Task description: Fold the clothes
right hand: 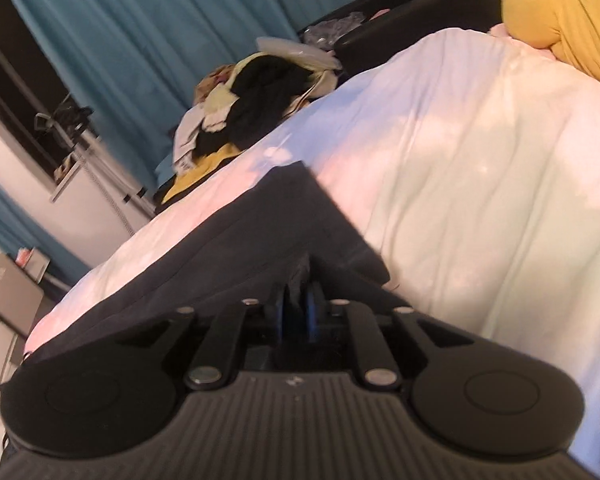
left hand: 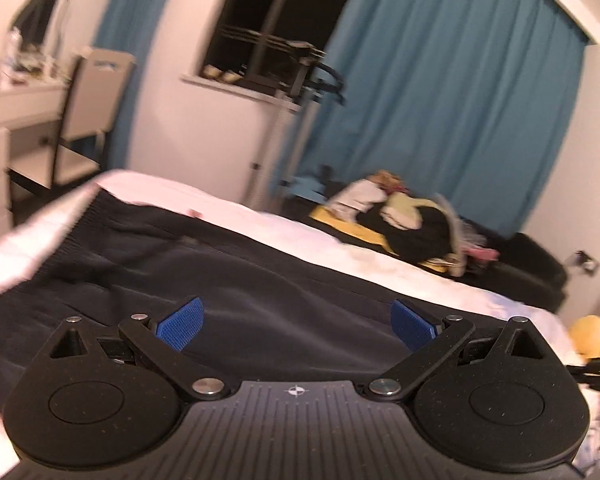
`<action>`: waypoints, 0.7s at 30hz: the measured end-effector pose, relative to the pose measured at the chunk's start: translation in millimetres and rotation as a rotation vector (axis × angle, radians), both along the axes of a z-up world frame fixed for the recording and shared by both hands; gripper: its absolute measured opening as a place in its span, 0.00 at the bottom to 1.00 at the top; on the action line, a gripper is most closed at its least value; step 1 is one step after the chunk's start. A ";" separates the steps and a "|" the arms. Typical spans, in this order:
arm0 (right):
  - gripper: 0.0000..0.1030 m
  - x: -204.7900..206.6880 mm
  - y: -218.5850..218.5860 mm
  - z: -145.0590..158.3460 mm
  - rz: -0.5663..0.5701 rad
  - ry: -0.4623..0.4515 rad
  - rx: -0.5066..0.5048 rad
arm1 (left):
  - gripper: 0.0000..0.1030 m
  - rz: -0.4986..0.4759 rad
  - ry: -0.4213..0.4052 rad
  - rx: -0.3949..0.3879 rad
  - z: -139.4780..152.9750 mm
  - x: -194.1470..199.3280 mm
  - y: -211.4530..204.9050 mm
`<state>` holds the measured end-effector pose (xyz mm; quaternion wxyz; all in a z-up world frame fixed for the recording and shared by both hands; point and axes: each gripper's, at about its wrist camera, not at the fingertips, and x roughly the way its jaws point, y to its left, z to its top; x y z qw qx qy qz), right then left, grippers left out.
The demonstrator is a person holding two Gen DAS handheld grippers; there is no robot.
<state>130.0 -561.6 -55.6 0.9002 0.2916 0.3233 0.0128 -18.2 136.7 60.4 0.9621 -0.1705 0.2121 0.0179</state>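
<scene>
A dark navy garment (left hand: 188, 264) lies spread on the white bed (left hand: 440, 276). My left gripper (left hand: 296, 322) is open wide just above the cloth, with nothing between its blue pads (left hand: 182, 322). In the right wrist view my right gripper (right hand: 300, 308) is shut on an edge of the dark garment (right hand: 268, 220), and the cloth rises into a folded peak in front of the fingers. The bed sheet (right hand: 480, 184) stretches to the right of it.
A pile of mixed clothes (left hand: 404, 216) sits on a dark sofa beyond the bed, also in the right wrist view (right hand: 256, 92). A yellow bundle (right hand: 564, 16) lies at the bed's far corner. Teal curtains (left hand: 452, 88), a window, a white desk (left hand: 16, 108) and a chair stand behind.
</scene>
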 end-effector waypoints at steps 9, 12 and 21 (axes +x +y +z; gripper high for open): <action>0.74 -65.4 -33.0 1.0 -0.055 -0.131 -0.048 | 0.98 -0.073 0.141 -0.024 -54.8 28.6 -29.2; 0.74 -96.6 -41.2 -4.9 -0.011 -0.070 0.014 | 0.98 -0.067 0.165 -0.099 -65.1 29.9 -17.3; 0.74 -108.2 -27.7 -21.5 -0.064 0.059 0.162 | 0.98 -0.060 0.196 -0.128 -75.8 35.8 -15.0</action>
